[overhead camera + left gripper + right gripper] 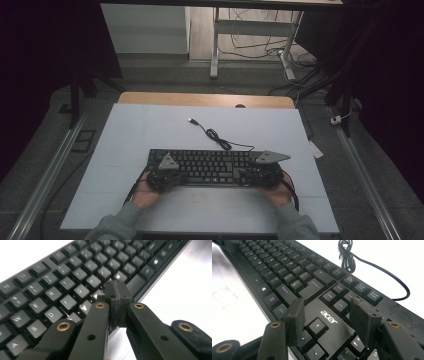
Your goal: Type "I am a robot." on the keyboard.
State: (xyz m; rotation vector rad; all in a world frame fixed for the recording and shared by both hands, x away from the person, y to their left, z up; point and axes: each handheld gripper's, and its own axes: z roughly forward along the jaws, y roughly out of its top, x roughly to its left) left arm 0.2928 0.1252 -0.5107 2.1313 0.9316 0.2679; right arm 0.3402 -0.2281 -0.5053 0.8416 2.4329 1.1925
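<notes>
A black Acer keyboard lies across the near half of the white mat, its cable coiling back to a USB plug. My left gripper is over the keyboard's left part. In the left gripper view its jaws are shut, pads together with nothing between them, tips down at the bottom letter row of the keyboard beside the space bar; contact with a key is unclear. My right gripper is open above the arrow keys and the logo, apart from the keyboard. The cable runs behind it.
The white mat covers a wooden table whose far edge shows behind it. Bare mat lies beyond and to both sides of the keyboard. Metal rails flank the table, and a desk frame with cables stands farther back.
</notes>
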